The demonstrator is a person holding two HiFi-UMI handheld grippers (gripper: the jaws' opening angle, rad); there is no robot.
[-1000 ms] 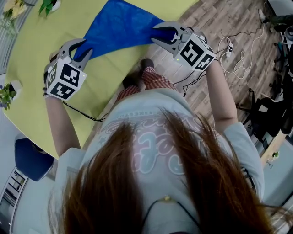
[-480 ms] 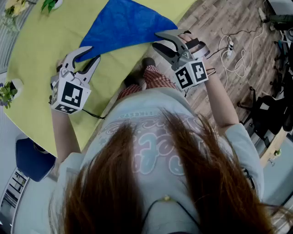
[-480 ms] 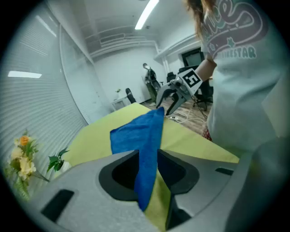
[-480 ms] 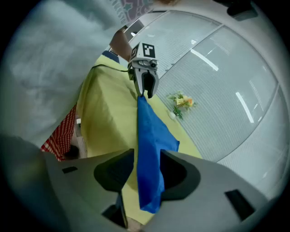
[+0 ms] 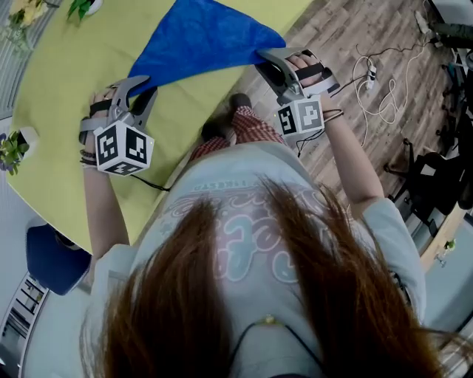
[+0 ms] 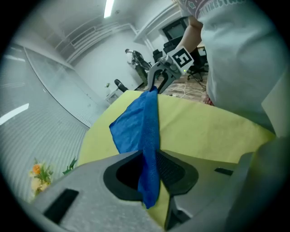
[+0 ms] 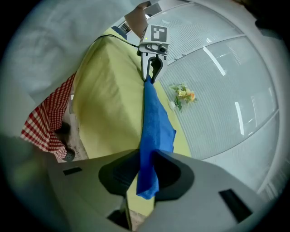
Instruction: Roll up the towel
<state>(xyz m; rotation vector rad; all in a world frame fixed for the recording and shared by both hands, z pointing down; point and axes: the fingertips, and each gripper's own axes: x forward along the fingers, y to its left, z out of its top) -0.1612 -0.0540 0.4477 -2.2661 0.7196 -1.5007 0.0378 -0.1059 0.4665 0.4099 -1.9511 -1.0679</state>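
Note:
A blue towel (image 5: 199, 37) lies spread on the yellow table (image 5: 66, 88), its near edge stretched between my two grippers. My left gripper (image 5: 140, 90) is shut on the towel's left corner; in the left gripper view the cloth (image 6: 149, 136) hangs pinched in that gripper (image 6: 149, 170). My right gripper (image 5: 270, 63) holds the right corner at the table's edge. Its jaws have just been closing, with the towel (image 7: 152, 122) pressed between them (image 7: 147, 170). Each gripper view shows the other gripper at the far end of the taut edge.
The table's near edge runs diagonally in front of the person, with wooden floor and cables (image 5: 377, 88) to the right. Small plants (image 5: 77, 7) and a pot (image 5: 11, 151) stand at the table's left. A blue chair (image 5: 48, 258) is lower left.
The right gripper's jaws stood wide at the towel's corner half a second ago and now pinch it. Both grippers have rolled, and the left one has shifted slightly to the right.

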